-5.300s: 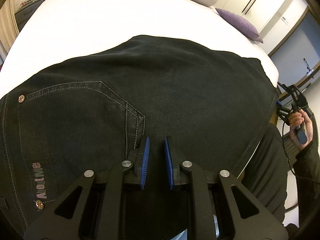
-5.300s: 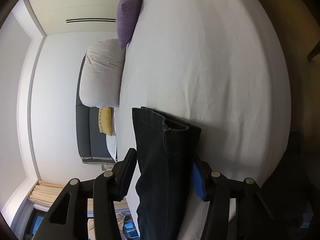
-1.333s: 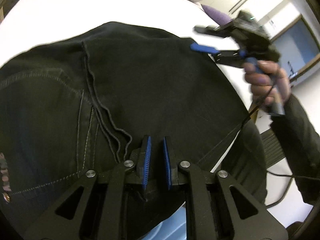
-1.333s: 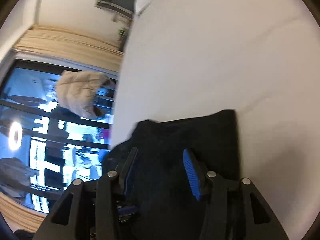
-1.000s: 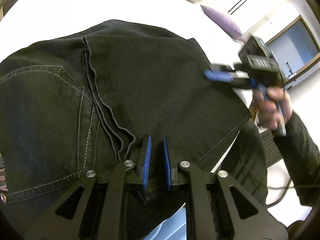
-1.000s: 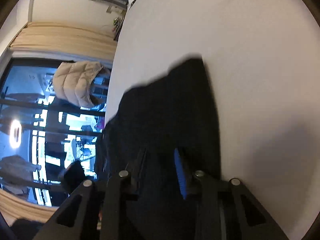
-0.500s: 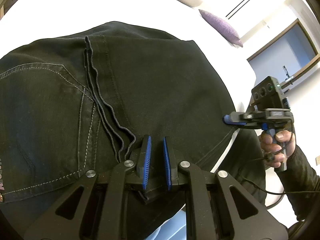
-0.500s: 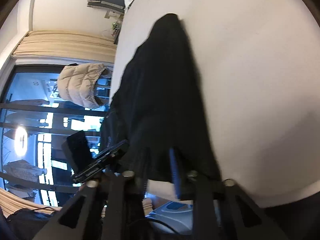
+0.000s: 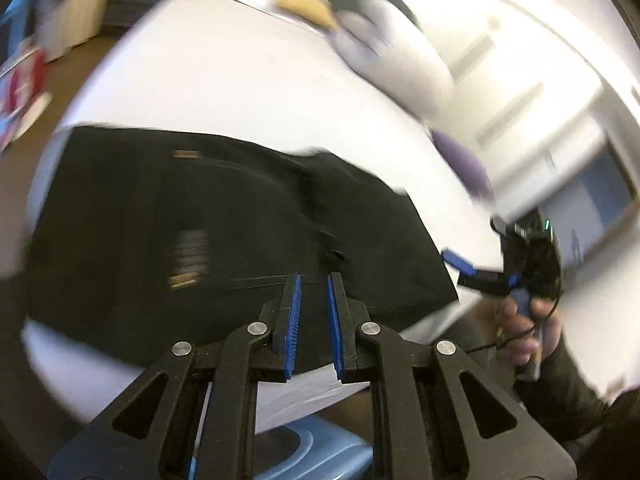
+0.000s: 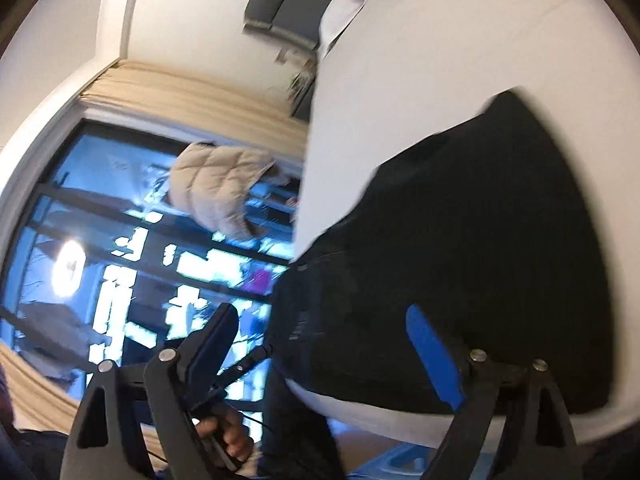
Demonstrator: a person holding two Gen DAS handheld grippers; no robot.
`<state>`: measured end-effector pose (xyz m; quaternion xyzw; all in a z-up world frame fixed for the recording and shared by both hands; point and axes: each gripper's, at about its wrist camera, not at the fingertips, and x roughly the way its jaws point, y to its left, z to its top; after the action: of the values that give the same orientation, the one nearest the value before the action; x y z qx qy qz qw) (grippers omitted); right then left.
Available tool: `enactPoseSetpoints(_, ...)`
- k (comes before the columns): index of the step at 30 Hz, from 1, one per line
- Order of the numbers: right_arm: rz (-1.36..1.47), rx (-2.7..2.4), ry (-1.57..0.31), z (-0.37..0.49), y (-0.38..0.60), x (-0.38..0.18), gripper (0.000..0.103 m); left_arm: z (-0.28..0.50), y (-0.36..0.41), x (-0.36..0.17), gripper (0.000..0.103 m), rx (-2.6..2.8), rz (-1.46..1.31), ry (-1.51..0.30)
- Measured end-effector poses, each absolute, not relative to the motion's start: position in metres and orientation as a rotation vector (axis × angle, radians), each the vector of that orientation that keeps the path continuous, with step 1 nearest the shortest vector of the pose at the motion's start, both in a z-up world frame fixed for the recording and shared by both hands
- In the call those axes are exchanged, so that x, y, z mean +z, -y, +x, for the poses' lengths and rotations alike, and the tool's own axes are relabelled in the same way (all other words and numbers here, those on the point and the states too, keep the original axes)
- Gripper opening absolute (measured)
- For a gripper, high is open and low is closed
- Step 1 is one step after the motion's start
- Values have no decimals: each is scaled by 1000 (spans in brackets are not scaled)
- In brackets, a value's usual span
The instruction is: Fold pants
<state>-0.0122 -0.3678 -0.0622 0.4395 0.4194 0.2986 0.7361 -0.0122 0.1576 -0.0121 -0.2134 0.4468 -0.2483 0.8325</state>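
Observation:
The black pants lie folded in a compact stack on the white bed, near its front edge. They also show in the right wrist view. My left gripper is above the near edge of the stack, its blue pads a narrow gap apart with nothing between them. My right gripper is wide open and empty, held off the bed to the right of the pants; it also shows in the left wrist view. Both views are blurred by motion.
A white pillow and a purple cushion lie at the head of the bed. A blue plastic object sits on the floor below the bed edge. A beige puffer jacket hangs by the dark window.
My left gripper has pulled back and up from the pants, so the whole folded stack is in view. My right gripper has let go of the fabric, opened wide and moved off the bed.

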Motion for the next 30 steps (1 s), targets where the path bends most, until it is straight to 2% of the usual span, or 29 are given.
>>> enactPoseSetpoints(7, 973, 766, -997, 28, 307, -78, 81, -61, -260, -49, 13, -296, -814, -905)
enactPoseSetpoints(12, 984, 776, -1023, 37, 291, -84, 79, -61, -278, -90, 13, -308, -1066, -937)
enactPoseSetpoints(18, 1026, 765, -1011, 34, 303, -84, 79, -57, -286, -109, 15, -344, -1195, -879)
enactPoseSetpoints(20, 1035, 751, -1010, 34, 306, -85, 79, -57, -292, -117, 32, -352, -1251, -871)
enactPoseSetpoints(21, 1032, 745, -1011, 35, 305, -84, 79, -59, -294, -118, 50, -362, -1271, -858)
enactPoseSetpoints(22, 1024, 742, -1015, 35, 306, -84, 79, -61, -294, -114, 64, -379, -1285, -829)
enactPoseSetpoints(24, 1011, 743, -1023, 36, 304, -84, 79, -67, -293, -105, 74, -378, -1255, -797)
enactPoseSetpoints(26, 1008, 743, -1029, 38, 302, -86, 79, -69, -293, -99, 78, -381, -1224, -784)
enactPoseSetpoints(30, 994, 750, -1044, 44, 296, -86, 79, -71, -296, -104, 79, -364, -1276, -796)
